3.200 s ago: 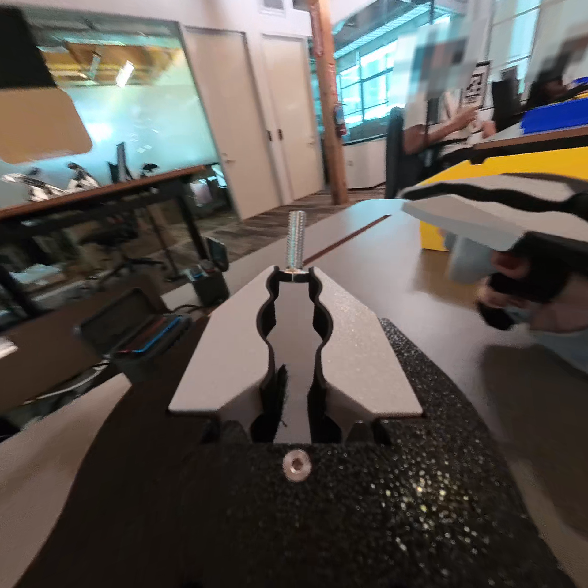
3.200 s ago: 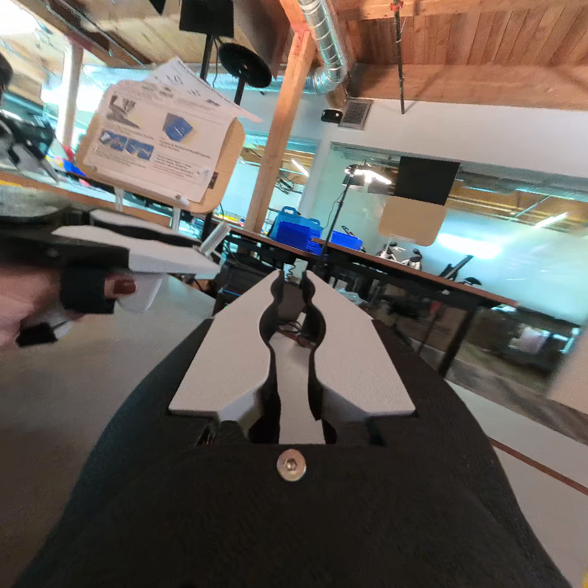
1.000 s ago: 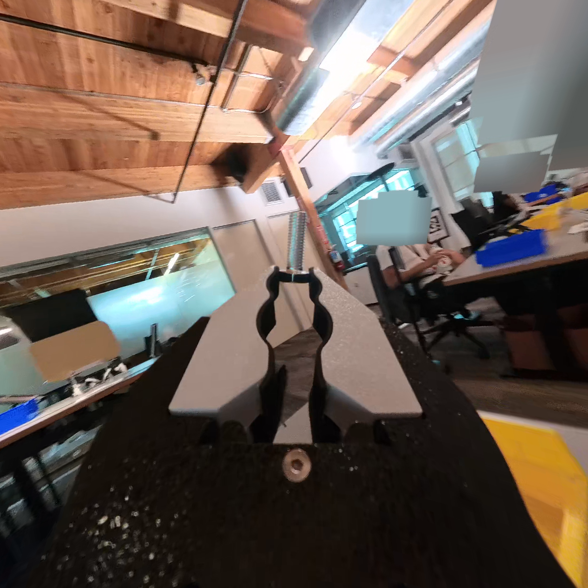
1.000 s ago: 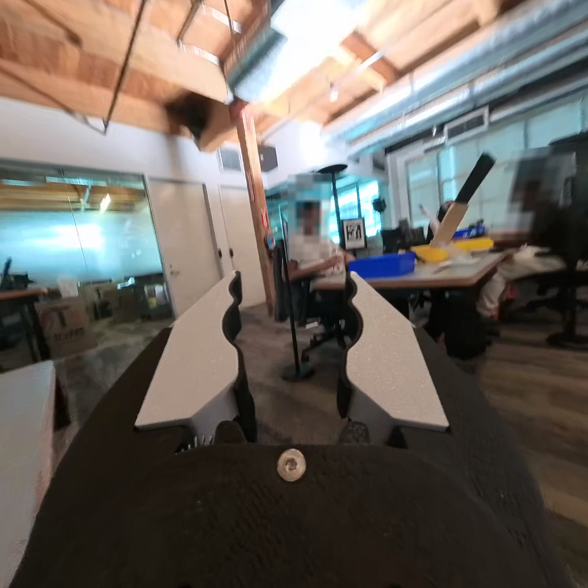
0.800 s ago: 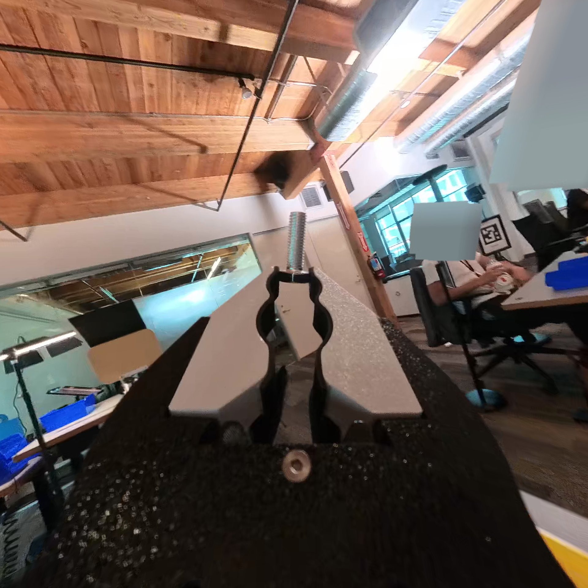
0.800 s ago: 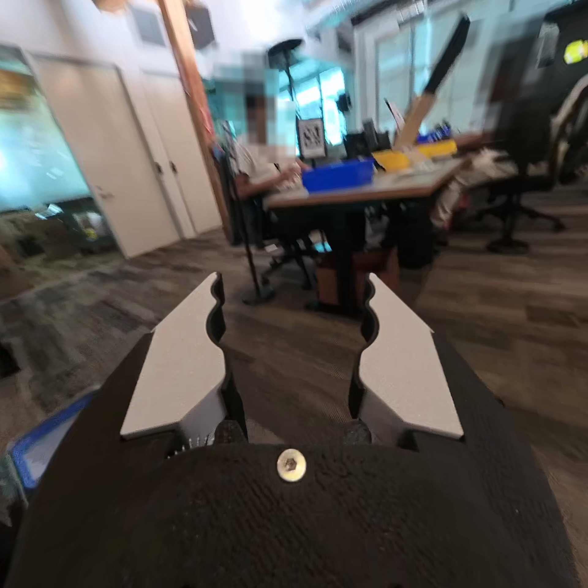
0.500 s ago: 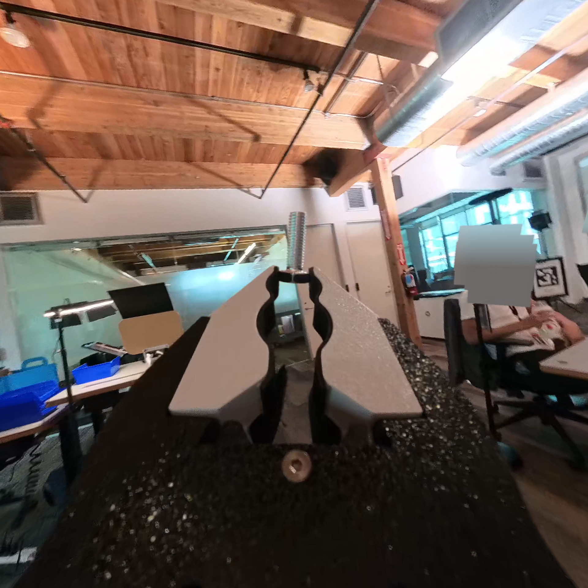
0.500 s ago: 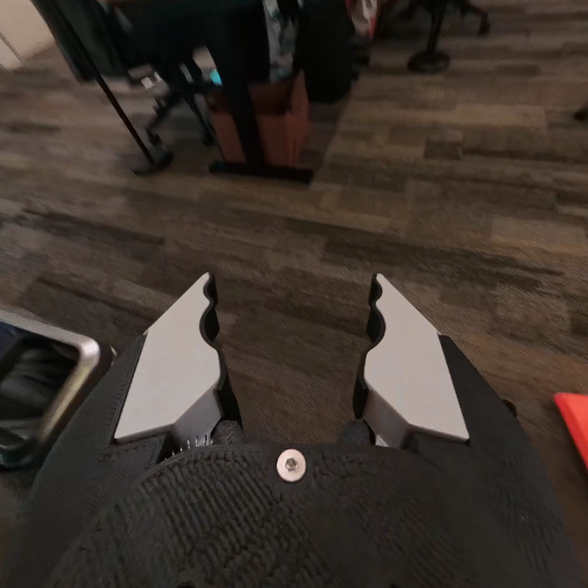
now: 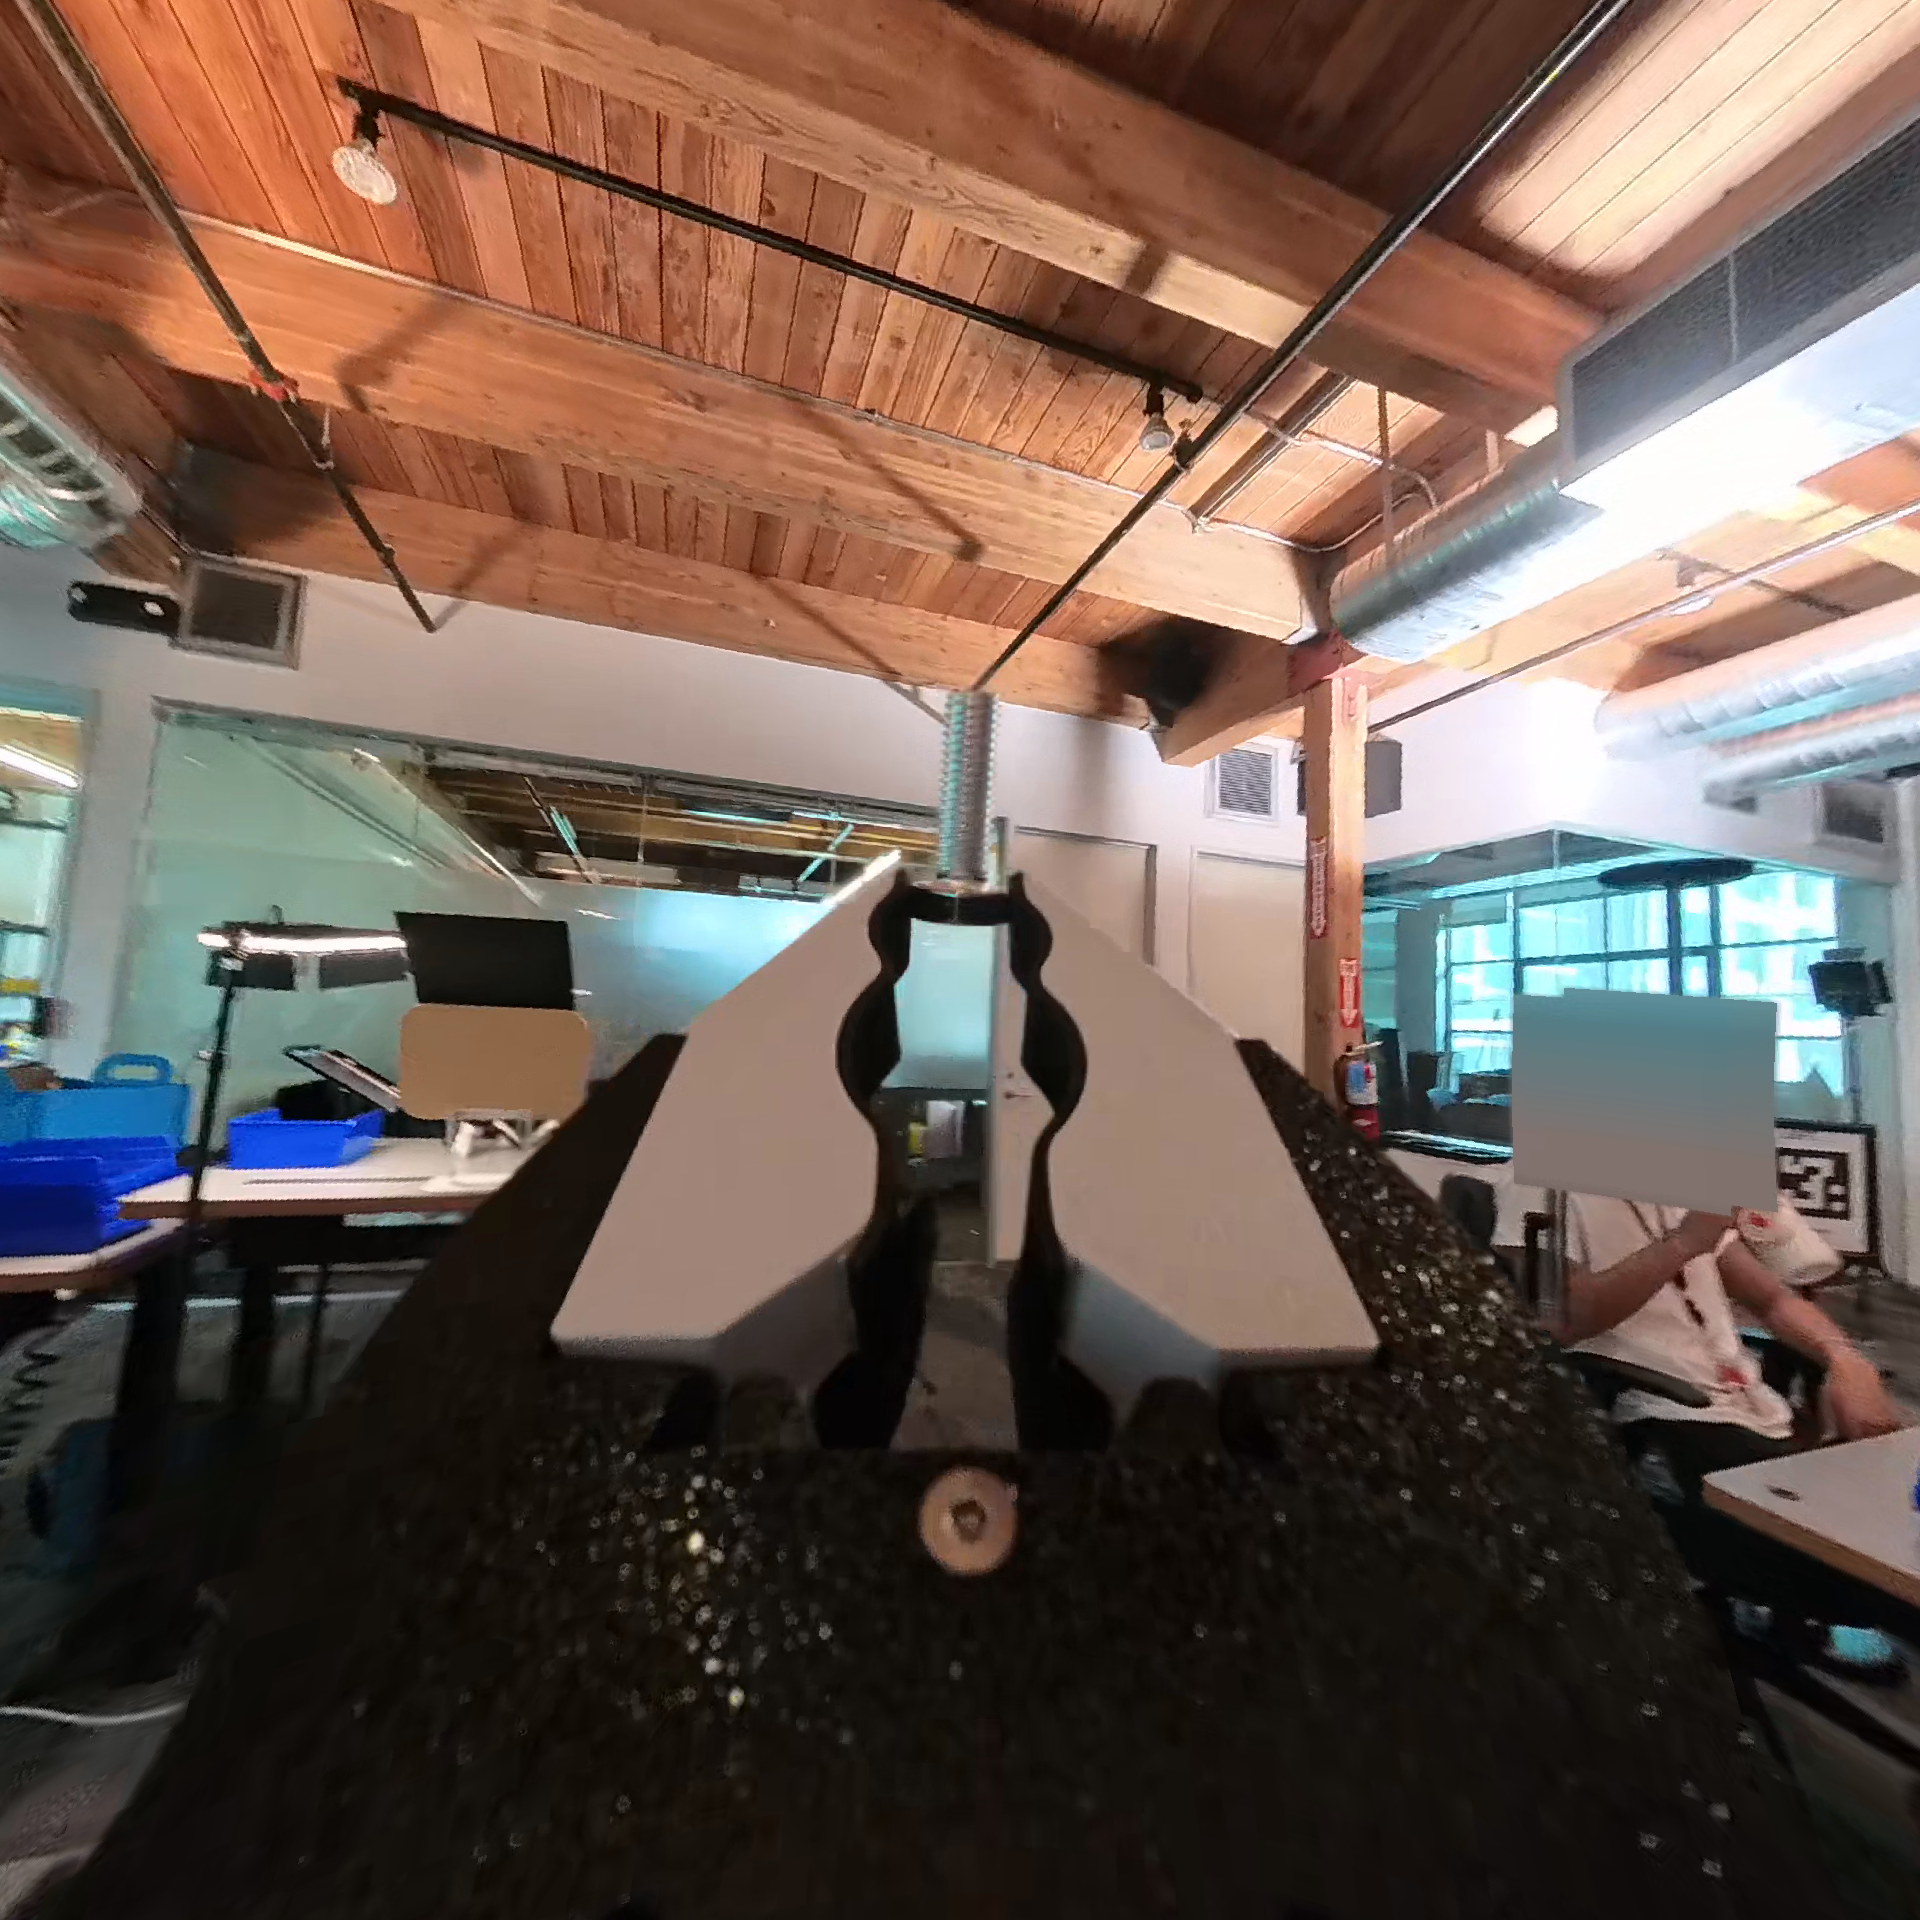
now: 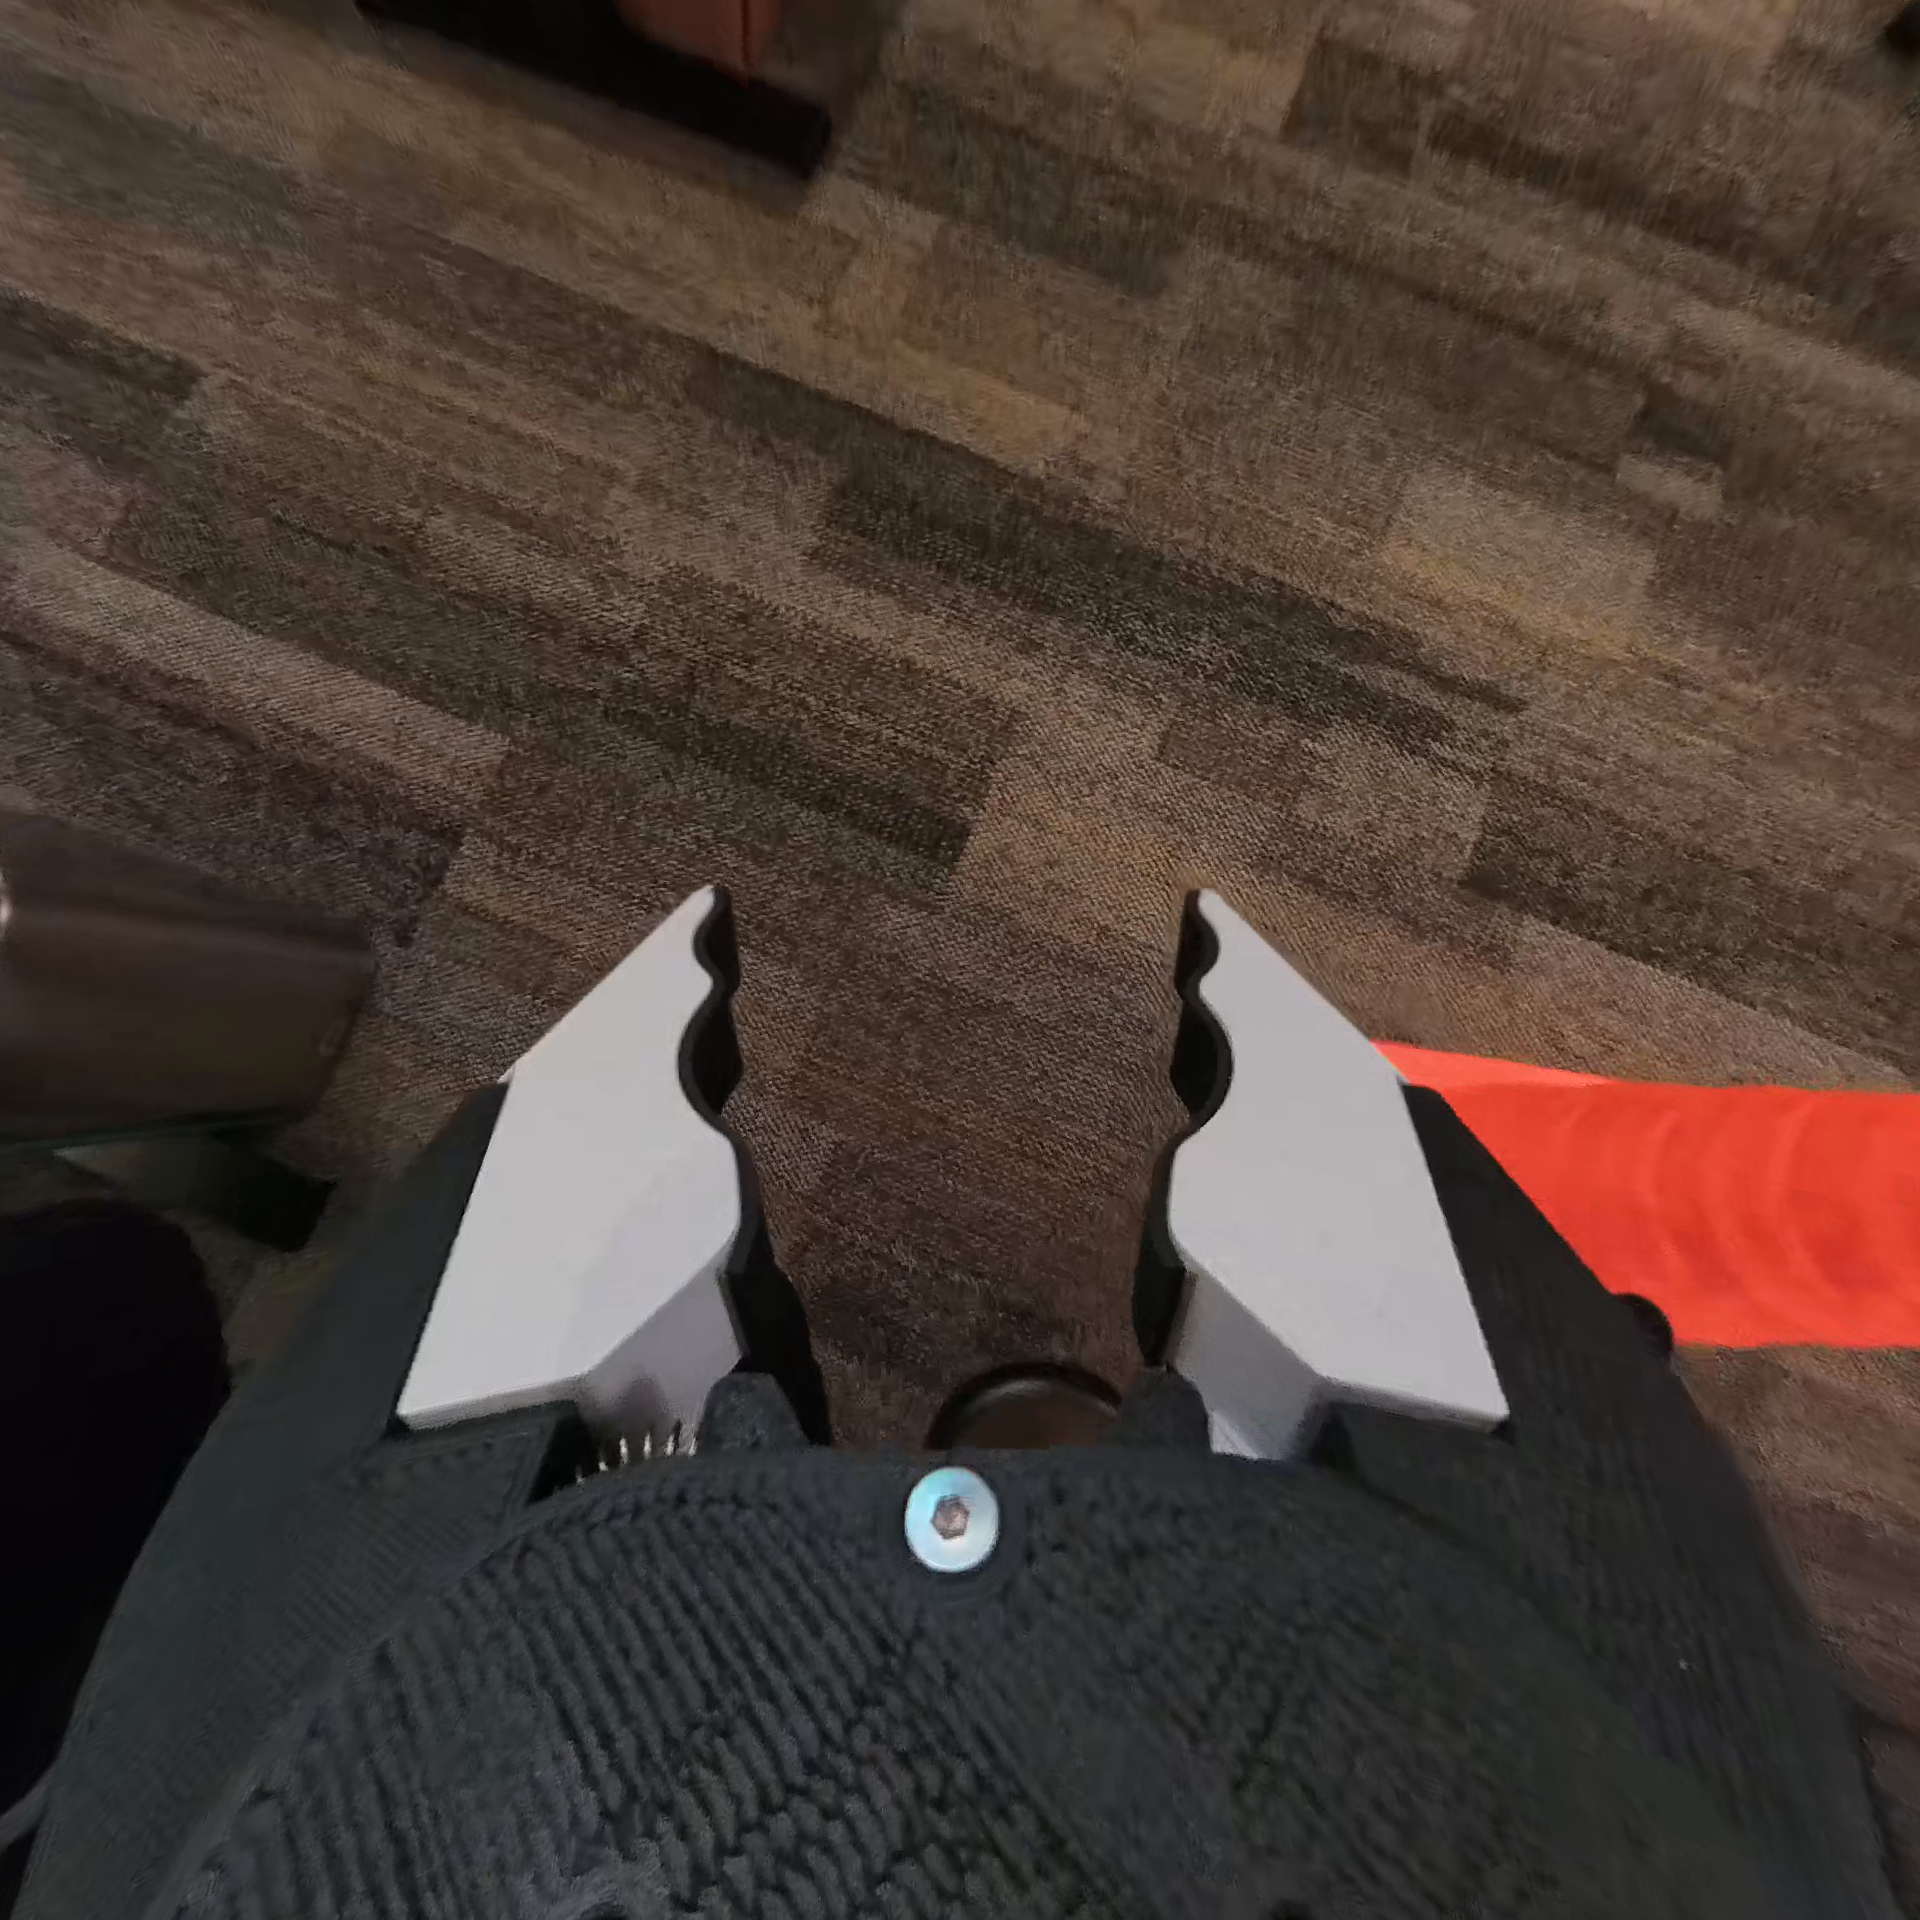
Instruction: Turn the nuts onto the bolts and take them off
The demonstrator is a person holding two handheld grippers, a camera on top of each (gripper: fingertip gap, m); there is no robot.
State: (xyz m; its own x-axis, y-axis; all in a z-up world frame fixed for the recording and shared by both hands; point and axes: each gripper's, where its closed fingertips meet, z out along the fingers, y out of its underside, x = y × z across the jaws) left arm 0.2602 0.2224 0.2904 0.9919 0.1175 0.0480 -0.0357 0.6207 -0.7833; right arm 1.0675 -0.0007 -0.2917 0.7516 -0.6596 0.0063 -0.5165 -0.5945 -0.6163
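Note:
My left gripper point(image 9: 958, 896) is shut on the head of a silver threaded bolt point(image 9: 966, 788). The bolt stands straight out past the fingertips, and the gripper is raised and points across the office toward the ceiling. My right gripper point(image 10: 956, 914) is open and empty, with its jaws wide apart. It points straight down at the brown patterned carpet point(image 10: 935, 520). No nut shows in either view.
In the left wrist view, tables with blue bins point(image 9: 301, 1135) stand at the left and a seated person point(image 9: 1683, 1309) is at the right beside a table corner point(image 9: 1829, 1496). In the right wrist view, an orange-red object point(image 10: 1704, 1195) lies at the right and a dark metal-edged object point(image 10: 156, 997) at the left. One gripper's finger ends stand about 100 cm off the other's.
My right gripper has opened and swung from facing the room down to the floor. My left gripper has tilted up from the table and panned left, still holding the bolt.

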